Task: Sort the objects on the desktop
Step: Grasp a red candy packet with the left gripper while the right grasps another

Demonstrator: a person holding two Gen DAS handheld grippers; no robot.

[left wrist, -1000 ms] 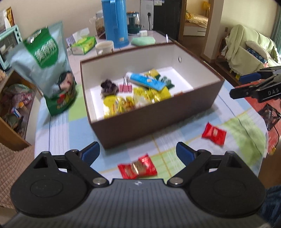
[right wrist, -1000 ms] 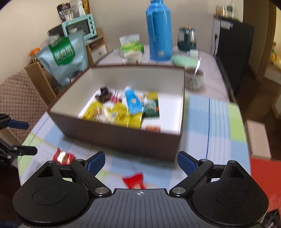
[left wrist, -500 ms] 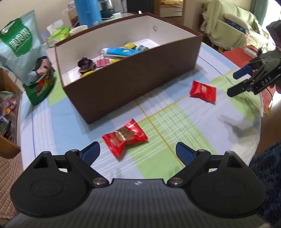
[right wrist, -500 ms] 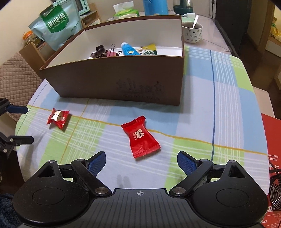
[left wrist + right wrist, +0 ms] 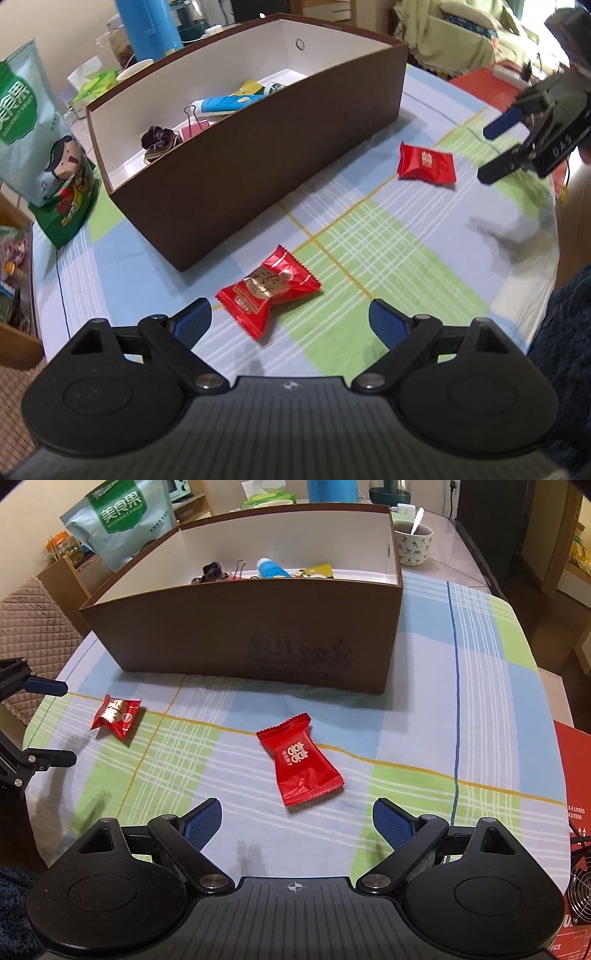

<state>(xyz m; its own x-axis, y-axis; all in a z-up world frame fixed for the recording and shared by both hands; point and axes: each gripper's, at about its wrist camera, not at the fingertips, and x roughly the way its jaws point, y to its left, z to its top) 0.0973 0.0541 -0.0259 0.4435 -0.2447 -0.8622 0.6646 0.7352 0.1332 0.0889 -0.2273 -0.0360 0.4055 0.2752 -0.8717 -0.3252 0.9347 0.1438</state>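
Candies: two red wrapped sweets lie loose on the checked cloth of the bench [image 5: 480, 709], both outside the box.
Near candy: the gold-printed candy [image 5: 267, 290] sits just ahead of the left tool [image 5: 290, 319], roughly between its blue pads, not touched.
Far candy: the plain red candy [image 5: 299, 762] lies in front of the right tool [image 5: 297, 821], also untouched.
Left tool: fingers spread wide, nothing between the pads; tilted down at the cloth, likely lining up a pinch.
Right tool: fingers wide apart and empty, angled down the same way.
Box: the brown box [image 5: 258, 627] stands open-topped just behind both candies; it already holds a blue tube [image 5: 231, 103], a pink clip [image 5: 195, 125], a dark scrunchie [image 5: 159, 140] and some packets, so it looks like the drop spot.
Layout reason: each candy faces its own tool, so one hand can take each.
Step, my guess: approach before grasp.
Risk: wrappers are flat and slick; pads may skid over them or catch the cloth.
Bystanders: snack bag [image 5: 33, 122] and mug [image 5: 413, 542] stand clear of the work.
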